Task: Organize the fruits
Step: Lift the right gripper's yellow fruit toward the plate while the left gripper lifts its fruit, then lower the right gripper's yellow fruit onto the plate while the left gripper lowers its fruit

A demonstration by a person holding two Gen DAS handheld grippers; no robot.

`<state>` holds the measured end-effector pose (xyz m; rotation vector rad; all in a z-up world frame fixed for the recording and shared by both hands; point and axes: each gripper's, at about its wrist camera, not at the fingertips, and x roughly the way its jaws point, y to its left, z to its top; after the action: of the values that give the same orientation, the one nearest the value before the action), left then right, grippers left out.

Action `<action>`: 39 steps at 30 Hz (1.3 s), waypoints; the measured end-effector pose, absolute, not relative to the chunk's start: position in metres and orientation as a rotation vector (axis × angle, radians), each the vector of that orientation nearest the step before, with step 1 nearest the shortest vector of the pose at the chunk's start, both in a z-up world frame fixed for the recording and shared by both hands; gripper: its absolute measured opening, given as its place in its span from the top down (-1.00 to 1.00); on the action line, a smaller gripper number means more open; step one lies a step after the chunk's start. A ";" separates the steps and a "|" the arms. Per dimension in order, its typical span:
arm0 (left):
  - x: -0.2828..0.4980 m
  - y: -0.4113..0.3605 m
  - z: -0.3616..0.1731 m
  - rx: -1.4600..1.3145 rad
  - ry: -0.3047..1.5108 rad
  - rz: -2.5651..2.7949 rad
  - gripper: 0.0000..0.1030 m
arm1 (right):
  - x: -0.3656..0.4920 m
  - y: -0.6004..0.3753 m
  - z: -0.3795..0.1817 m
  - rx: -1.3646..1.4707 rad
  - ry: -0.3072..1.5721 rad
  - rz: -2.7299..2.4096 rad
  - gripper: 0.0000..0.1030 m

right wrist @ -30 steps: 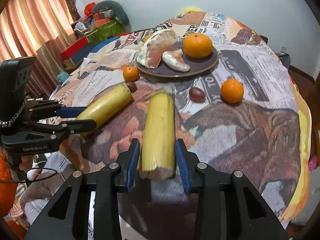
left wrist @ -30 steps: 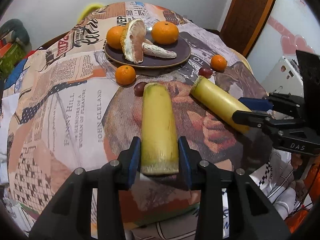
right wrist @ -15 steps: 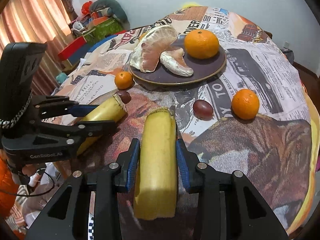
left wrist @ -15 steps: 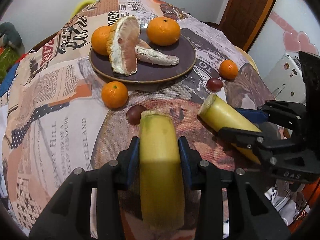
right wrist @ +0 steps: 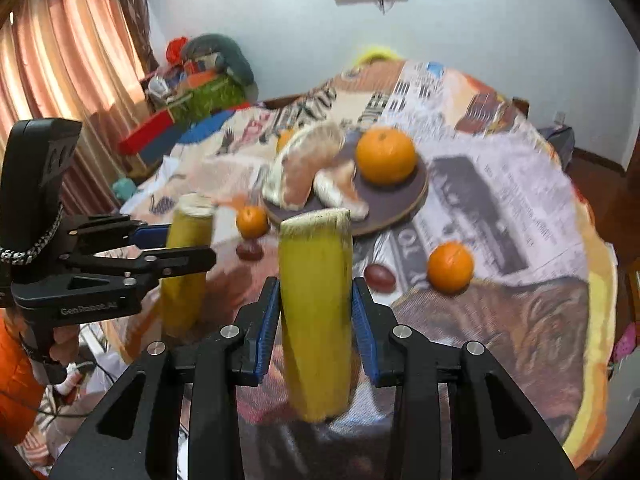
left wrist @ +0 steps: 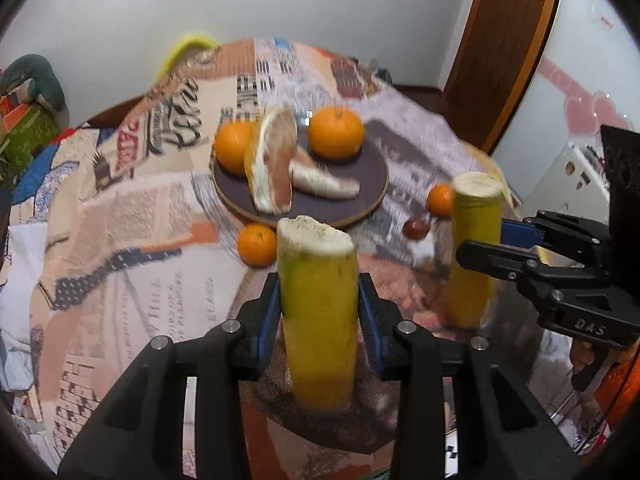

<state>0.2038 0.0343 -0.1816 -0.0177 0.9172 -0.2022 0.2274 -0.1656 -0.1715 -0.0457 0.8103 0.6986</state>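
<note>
1. Yellow-green cane sections stand upright off the table: we pinch 1 in the left gripper, the other in the right gripper.
2. Stiff, smooth-skinned and likely weighty, each seems best clamped mid-length, as now.
3. Newsprint-patterned cloth covers the round table; a dark plate holds oranges and pomelo wedges, with curtains and white walls around.
</note>
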 end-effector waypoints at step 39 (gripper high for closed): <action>0.291 0.035 -0.158 -0.111 0.791 -0.234 0.76 | 0.309 -0.152 -0.161 -0.096 0.739 0.632 0.39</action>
<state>0.2910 0.0353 -0.1584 -0.1108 0.7906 -0.2339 0.3090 -0.1516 -0.1607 -0.0964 0.7392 0.6319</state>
